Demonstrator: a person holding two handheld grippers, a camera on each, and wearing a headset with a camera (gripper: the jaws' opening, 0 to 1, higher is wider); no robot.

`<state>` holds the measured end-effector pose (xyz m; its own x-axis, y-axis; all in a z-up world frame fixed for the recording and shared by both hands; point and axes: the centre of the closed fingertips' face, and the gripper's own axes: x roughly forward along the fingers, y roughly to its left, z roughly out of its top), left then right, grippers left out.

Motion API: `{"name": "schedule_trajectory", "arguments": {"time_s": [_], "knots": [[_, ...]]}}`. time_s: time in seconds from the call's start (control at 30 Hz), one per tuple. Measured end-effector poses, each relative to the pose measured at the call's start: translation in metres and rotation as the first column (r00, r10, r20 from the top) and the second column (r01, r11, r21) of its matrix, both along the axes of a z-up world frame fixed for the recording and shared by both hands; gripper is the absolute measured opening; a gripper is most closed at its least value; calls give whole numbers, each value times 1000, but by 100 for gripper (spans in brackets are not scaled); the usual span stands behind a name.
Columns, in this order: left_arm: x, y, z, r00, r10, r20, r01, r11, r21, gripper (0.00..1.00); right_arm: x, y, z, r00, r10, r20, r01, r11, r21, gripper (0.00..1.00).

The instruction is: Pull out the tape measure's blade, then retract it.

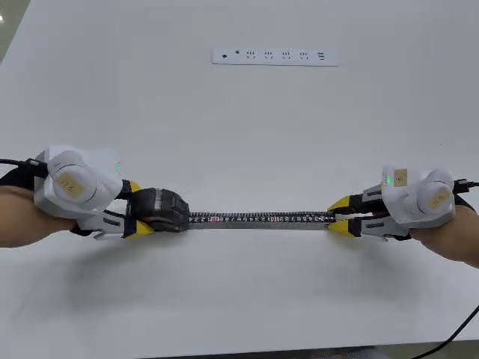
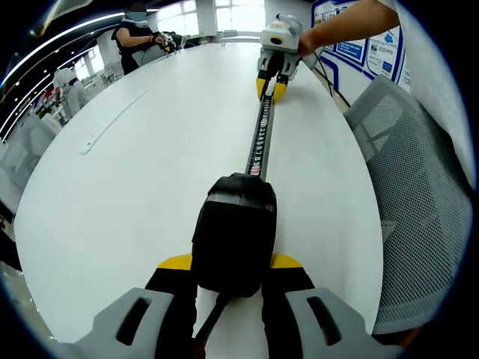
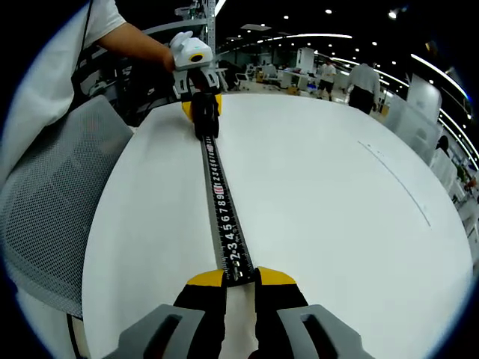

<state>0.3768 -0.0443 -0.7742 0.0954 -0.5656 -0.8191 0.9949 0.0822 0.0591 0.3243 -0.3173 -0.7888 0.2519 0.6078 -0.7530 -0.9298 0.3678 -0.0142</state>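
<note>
A black tape measure case (image 1: 159, 209) lies on the white table (image 1: 239, 134), and my left gripper (image 1: 137, 212) is shut on it. In the left gripper view the case (image 2: 235, 232) sits between the yellow-tipped fingers (image 2: 177, 263). Its dark blade (image 1: 258, 219) with white numerals runs flat along the table to my right gripper (image 1: 341, 215), which is shut on the blade's end. The right gripper view shows the blade (image 3: 222, 217) leading away from the gripper (image 3: 238, 277) to the case (image 3: 204, 107) in the far gripper.
A white power strip (image 1: 274, 56) lies at the far side of the table. A grey mesh chair (image 2: 415, 194) stands next to the table edge near me. A black cable (image 1: 453, 334) hangs at the near right. People stand in the background.
</note>
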Motion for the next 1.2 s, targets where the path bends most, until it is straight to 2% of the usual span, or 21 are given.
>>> {"name": "schedule_trajectory", "arguments": {"time_s": [0.1,0.17,0.23,0.3,0.4,0.53,0.57,0.6,0.63,0.7,0.73,0.8,0.97,1.1,1.2], "knots": [[-1,0,0,1000,-5,13,5,1000,3,28,0,1,0,1000,4,2,-4,1000,-2,11],[0,0,0,1000,11,5,-11,1000,-2,28,0,2,0,1000,4,-1,-4,1000,-3,12],[-1,0,0,1000,2,19,-2,1000,0,29,0,2,0,1000,0,-9,0,1000,-1,12],[0,0,0,1000,21,8,-21,1000,9,29,-1,3,0,1000,-8,-17,8,1000,4,12],[0,1,0,1000,14,15,-14,1000,9,29,-1,3,1,1000,-7,-20,7,1000,3,13],[0,1,0,1000,28,10,-28,1000,3,29,-1,4,1,999,-30,-33,31,999,11,14],[-2,-1,1,999,43,-14,-43,999,-12,32,-2,3,2,998,-39,-45,40,999,18,15],[-3,-1,0,999,44,-19,-44,999,-11,35,-2,4,2,997,-49,-53,50,998,25,16],[-3,-2,0,999,41,-11,-41,999,-7,39,-2,5,3,995,-72,-63,74,997,36,21],[-3,-3,1,999,36,-6,-36,999,-15,39,-2,6,3,995,-76,-69,79,996,42,27],[-3,-3,2,999,47,-15,-47,999,-23,39,-2,6,2,995,-72,-68,75,996,39,27],[-3,-2,1,999,47,-14,-47,999,-17,42,0,7,3,992,-95,-79,99,994,50,30],[-4,0,2,998,56,-13,-57,998,-24,44,-1,6,3,992,-98,-79,103,993,56,31],[-5,0,8,994,107,-33,-109,992,-62,47,-1,7,8,989,-128,-74,133,989,70,33],[-8,1,12,989,142,-46,-146,985,-89,50,-1,9,12,981,-177,-81,184,979,90,40]]}}
